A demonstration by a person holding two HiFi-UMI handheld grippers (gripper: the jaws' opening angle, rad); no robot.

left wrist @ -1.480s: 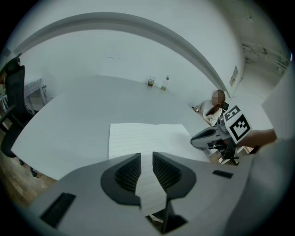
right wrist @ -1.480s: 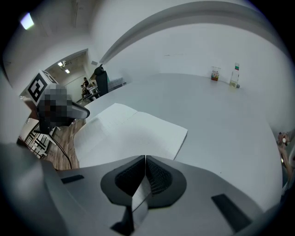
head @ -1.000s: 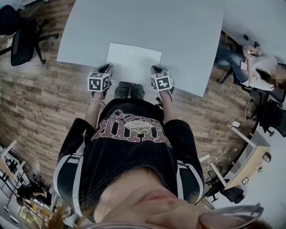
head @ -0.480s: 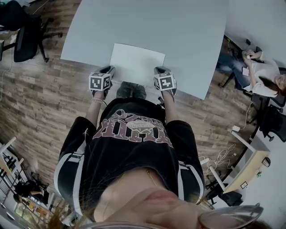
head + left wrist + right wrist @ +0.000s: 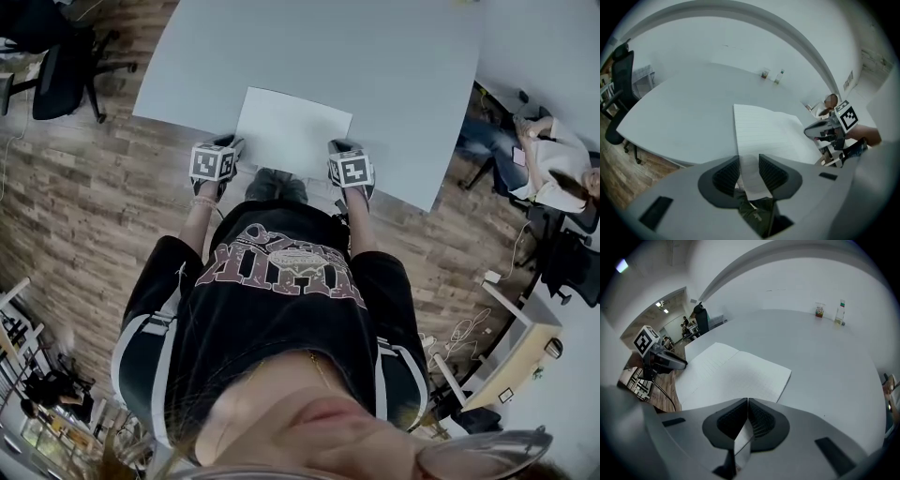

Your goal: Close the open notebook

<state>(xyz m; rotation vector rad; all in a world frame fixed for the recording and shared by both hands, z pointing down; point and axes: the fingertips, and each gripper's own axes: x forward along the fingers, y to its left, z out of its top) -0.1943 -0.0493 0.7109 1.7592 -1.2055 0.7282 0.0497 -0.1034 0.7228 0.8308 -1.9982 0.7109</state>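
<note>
**A:** Since a second ago your left claw [image 5: 749, 164] has eased a little lower at the near left corner of the notebook [image 5: 292, 131]. Its jaws are opening now. The paper edge lies between them, but the pads no longer press on it.

**B:** Your right claw [image 5: 748, 401] has kept its place. Its jaws are pressed together on a thin edge of paper at the near right corner. I cannot tell whether you have one leaf there or the whole right half.

**A:** That is your first risk. If it is a single leaf, swinging it over fast could crease or tear it, and the cover would stay down.

**B:** The second is sliding. The notebook lies flat and open at the near edge of the desk [image 5: 375, 56], right in front of you. With the left side let go, a sideways pull from the right could drag it along the desk or tip it off that edge.

**A:** Mind how it lies. Its long axis runs left to right along the near edge, from one claw to the other. The spine sits mid-spread and points away from you, so the right half must fold leftward over it.
</note>
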